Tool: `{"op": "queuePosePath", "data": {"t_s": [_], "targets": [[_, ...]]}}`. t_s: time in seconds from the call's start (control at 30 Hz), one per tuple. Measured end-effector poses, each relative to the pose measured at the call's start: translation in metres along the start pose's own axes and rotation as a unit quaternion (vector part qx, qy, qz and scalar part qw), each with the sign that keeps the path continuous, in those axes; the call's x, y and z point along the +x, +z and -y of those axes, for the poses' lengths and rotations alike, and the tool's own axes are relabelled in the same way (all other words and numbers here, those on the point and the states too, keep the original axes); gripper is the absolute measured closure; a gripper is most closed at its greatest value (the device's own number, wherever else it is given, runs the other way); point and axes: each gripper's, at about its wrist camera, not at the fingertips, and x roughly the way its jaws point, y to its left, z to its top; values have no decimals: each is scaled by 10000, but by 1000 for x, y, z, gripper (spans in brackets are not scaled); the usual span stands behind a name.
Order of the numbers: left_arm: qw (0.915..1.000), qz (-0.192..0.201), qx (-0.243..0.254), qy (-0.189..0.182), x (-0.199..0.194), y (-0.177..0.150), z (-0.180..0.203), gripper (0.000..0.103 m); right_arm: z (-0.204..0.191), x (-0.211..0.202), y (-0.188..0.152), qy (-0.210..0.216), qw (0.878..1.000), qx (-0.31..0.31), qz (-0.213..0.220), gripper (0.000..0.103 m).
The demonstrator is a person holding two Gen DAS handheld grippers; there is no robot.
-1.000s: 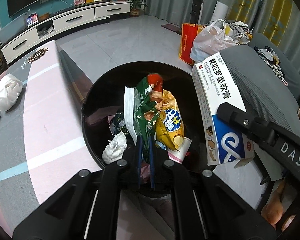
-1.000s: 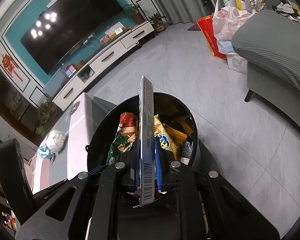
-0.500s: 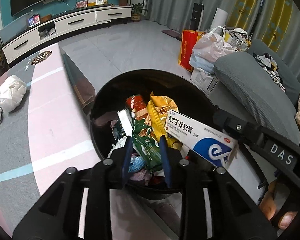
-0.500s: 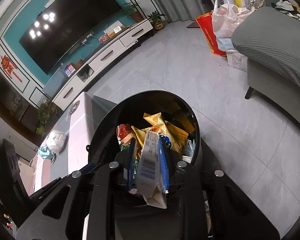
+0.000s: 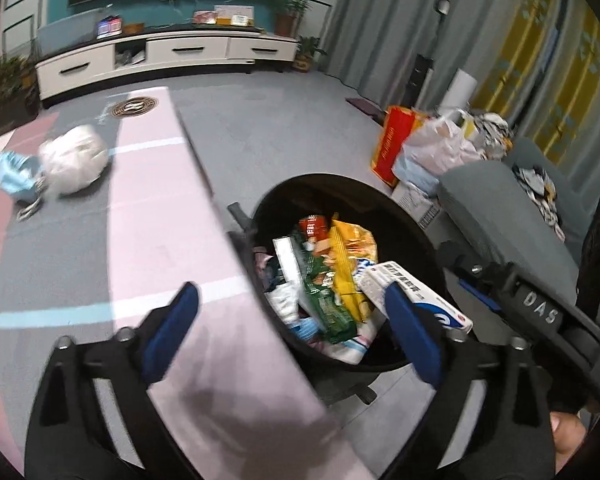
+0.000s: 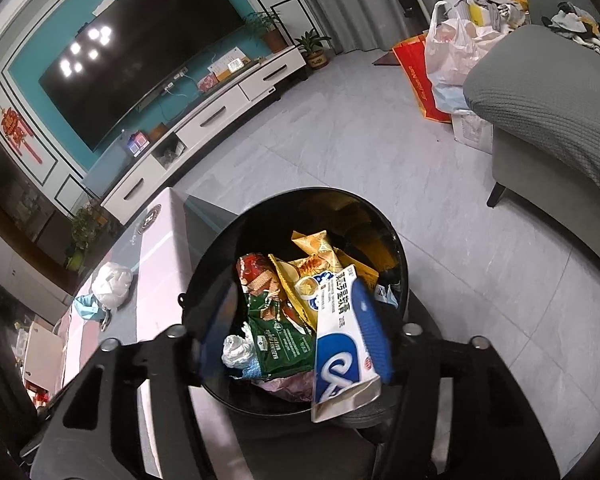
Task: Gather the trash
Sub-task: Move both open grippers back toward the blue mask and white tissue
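Observation:
The black trash bin (image 5: 332, 179) stands on the floor beside the low table, filled with a green wrapper (image 5: 320, 296), a yellow snack bag (image 5: 350, 256) and other scraps. My left gripper (image 5: 290, 302) hovers over the table's edge and the bin's near rim, its jaws opening wide with nothing between them. My right gripper (image 6: 296, 324) is above the bin (image 6: 300, 196) with its jaws opening. A white and blue medicine box (image 6: 340, 344) leans loose against the right finger, tilted over the trash, while the left finger stands apart from it. The same box (image 5: 412, 296) shows in the left wrist view.
A crumpled white tissue (image 5: 74, 164) and a blue face mask (image 5: 14, 176) lie on the pink and grey table (image 5: 152, 216). A grey sofa (image 6: 548, 104) stands to the right, with bags (image 6: 448, 60) behind it. A TV cabinet (image 5: 172, 54) lines the far wall.
The left gripper let go of the green wrapper, spread wide and swung left over the table. The right jaws parted and the box tipped from upright to leaning over the bin.

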Motion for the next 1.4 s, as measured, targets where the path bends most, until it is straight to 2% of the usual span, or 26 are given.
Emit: {"op": "queuePosePath", "data": {"t_s": [0.13,0.27,0.43,0.63,0.73,0.83,1.0,1.17,1.27,1.4], "targets": [[9994,35,-332,87,-12,-4,-30,3,-5,-4,0,61,9998,-21,174,32],[9970,142,-728,221,-29,-9,-69,3,-21,-5,-3,234,9992,-143,284,29],[9916,336,-1059,665,-56,-21,-124,3,-60,-1,-14,557,9958,-680,259,28],[9842,302,-1312,1154,-76,-43,-190,3,-114,15,-37,769,9861,-1469,-75,28],[9783,388,-1612,1244,-83,-52,-220,3,-138,25,-54,783,9797,-1827,-257,28],[9712,302,-2006,1250,-89,-52,-242,3,-160,34,-70,725,9716,-2219,-387,28],[9615,681,-2177,1536,-111,-48,-264,3,-192,46,-89,874,9611,-2550,-605,28],[9559,676,-2514,1358,-117,-47,-285,3,-225,64,-89,1068,9614,-2435,-710,24],[9563,585,-2577,1248,-113,-47,-290,3,-249,85,-80,1145,9625,-2353,-721,24],[9576,457,-2583,1192,-109,-50,-296,3,-280,118,-63,994,9623,-2431,-711,24]]}}
